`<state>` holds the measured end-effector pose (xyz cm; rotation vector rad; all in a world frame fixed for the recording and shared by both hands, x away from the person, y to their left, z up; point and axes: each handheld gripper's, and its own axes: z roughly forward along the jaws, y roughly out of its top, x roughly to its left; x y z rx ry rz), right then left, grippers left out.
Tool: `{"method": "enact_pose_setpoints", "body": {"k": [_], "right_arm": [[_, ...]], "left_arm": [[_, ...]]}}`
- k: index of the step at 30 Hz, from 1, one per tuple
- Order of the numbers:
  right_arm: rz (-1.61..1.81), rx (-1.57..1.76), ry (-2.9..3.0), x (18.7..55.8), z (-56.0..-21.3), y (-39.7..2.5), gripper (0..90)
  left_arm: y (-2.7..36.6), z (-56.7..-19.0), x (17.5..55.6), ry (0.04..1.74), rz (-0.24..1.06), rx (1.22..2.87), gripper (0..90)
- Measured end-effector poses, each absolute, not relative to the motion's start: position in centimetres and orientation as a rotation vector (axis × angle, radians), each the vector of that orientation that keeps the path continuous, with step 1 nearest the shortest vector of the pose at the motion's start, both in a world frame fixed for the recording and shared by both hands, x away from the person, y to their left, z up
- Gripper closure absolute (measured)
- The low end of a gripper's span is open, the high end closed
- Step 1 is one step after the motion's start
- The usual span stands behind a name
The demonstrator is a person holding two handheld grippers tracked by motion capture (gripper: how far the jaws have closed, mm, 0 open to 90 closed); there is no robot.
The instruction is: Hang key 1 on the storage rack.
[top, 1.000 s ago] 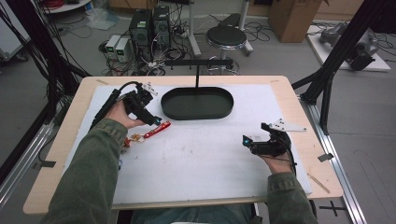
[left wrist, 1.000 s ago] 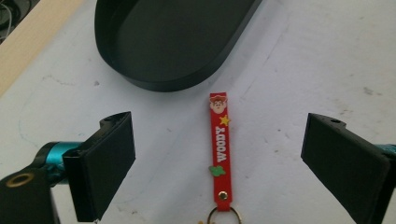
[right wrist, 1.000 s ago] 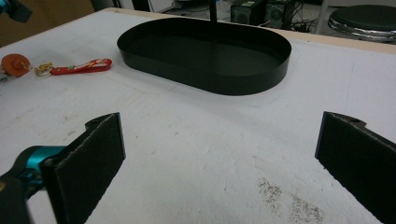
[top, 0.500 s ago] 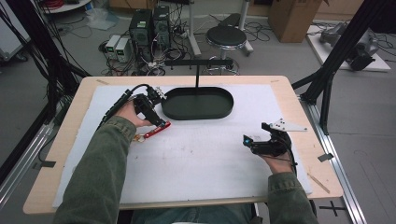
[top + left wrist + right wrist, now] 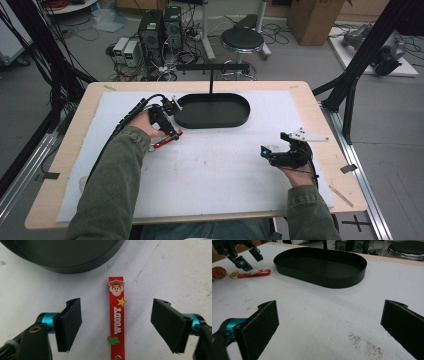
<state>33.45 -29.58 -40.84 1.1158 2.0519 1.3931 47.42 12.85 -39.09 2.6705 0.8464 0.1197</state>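
My left gripper (image 5: 116, 323) hangs over the red strap (image 5: 116, 315), fingers (image 5: 71, 320) spread wide; the strap lies flat on the white surface (image 5: 175, 270) midway between them, untouched, just short of the black tray (image 5: 62, 255). My right gripper (image 5: 329, 327) rests well apart, fingers spread, holding nothing.

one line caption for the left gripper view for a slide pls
Open left gripper poised over a red Woody strap lying flat beside the black tray.

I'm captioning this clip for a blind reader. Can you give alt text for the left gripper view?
A red Woody strap lies flat on the white table cover, centred between the open black jaws of the left gripper, untouched. The curved wall of a black oval tray sits just beyond the strap's tip.
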Motion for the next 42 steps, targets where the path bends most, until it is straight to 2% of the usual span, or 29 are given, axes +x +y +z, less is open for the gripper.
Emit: {"method": "enact_pose_setpoints", "body": {"k": [4,6,9,27,29,30,31,42], "right_arm": [[1.388,1.122,2.060,33.4,-40.9,-29.5,0.7],[1.382,1.122,2.062,33.4,-40.9,-29.5,0.7],[1.376,1.122,2.067,33.5,-41.0,-29.5,0.7],[1.357,1.144,2.081,33.7,-41.2,-29.7,0.7],[1.358,1.140,2.081,33.7,-41.2,-29.7,0.7],[1.359,1.144,2.082,33.7,-41.2,-29.7,0.7],[1.359,1.142,2.082,33.7,-41.2,-29.7,0.7],[1.357,1.147,2.080,33.6,-41.2,-29.7,0.7]], "left_arm": [[12.9,-39.4,47.6,0.855,0.120,2.676,31.3],[13.1,-39.8,47.9,0.874,0.106,2.659,38.4],[13.1,-40.0,48.1,0.884,0.101,2.655,40.9],[12.7,-41.3,48.2,0.901,0.088,2.681,47.7],[13.0,-41.2,48.2,0.909,0.111,2.667,53.8],[13.1,-41.2,48.1,0.914,0.131,2.660,66.0],[13.2,-41.2,48.1,0.913,0.138,2.654,69.4],[13.4,-40.7,47.5,0.881,0.153,2.656,74.4]]}}
